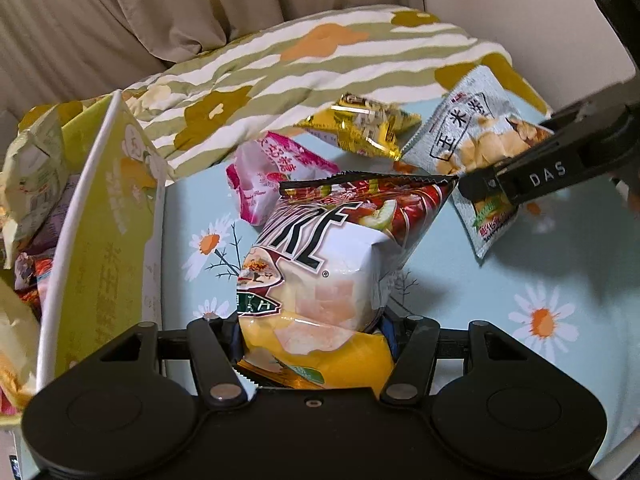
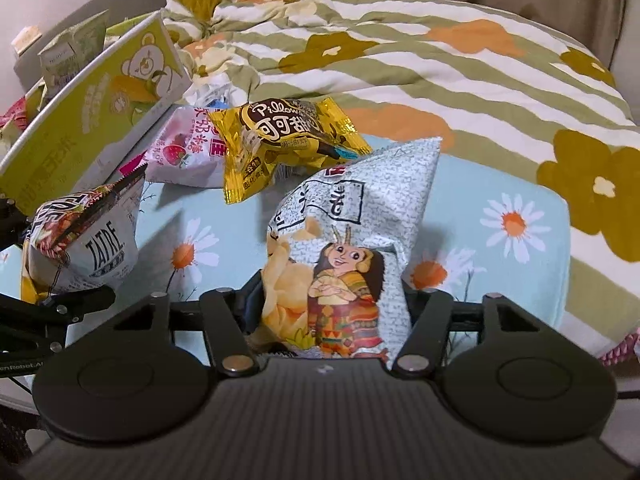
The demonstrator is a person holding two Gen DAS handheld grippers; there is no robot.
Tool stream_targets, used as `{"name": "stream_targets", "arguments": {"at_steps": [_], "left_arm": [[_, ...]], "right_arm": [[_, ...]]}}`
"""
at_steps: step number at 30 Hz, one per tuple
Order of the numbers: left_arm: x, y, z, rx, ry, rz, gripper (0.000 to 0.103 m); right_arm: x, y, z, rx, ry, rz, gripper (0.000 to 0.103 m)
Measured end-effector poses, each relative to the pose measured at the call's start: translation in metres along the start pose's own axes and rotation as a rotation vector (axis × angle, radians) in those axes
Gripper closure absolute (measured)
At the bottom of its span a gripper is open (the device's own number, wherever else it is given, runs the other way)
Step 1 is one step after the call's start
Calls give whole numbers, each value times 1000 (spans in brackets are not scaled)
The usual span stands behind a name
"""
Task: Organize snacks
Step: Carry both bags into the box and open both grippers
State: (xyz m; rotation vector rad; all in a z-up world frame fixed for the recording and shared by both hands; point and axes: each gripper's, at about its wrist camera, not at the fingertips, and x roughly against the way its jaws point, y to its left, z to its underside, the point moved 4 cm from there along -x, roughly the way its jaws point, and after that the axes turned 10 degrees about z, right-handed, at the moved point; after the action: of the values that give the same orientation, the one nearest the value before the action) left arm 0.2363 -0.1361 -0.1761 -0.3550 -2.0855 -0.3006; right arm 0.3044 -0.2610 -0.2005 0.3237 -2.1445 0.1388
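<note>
My left gripper (image 1: 314, 332) is shut on a white, red and yellow snack bag (image 1: 336, 256), held above the light blue daisy sheet; the bag also shows in the right wrist view (image 2: 84, 240). My right gripper (image 2: 328, 312) is shut on a grey corn-snack bag (image 2: 352, 240) with a cartoon figure; it also shows in the left wrist view (image 1: 476, 140), with the right gripper (image 1: 488, 188) clamped on it. A gold snack bag (image 2: 280, 140) and a pink strawberry bag (image 2: 184, 152) lie on the sheet beyond.
A yellow-green cardboard box (image 1: 104, 216) with several snack packs inside stands at the left; it also shows in the right wrist view (image 2: 92, 120). A striped flowered quilt (image 2: 400, 64) is bunched behind the snacks. Curtains (image 1: 120, 8) hang at the back.
</note>
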Motion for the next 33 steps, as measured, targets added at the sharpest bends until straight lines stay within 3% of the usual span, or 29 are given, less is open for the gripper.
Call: {"name": "stream_targets", "arguments": {"at_steps": [7,15,26,33], "left_arm": [[44,3,-5,38,-89,-13,39],[105,40,-8,120,-197,-93,39],[175,147,0,181,-304,-195,39],[190,226,-6,152,-312,-211,39]], "right_arm": [[40,5,-2,-34,-56,23,29],[88,44,-29,-18,-136,-8,29],[139,149,-96,-52,-248,-122,29],[151,225,-139,-66,-298,-130,29]]}}
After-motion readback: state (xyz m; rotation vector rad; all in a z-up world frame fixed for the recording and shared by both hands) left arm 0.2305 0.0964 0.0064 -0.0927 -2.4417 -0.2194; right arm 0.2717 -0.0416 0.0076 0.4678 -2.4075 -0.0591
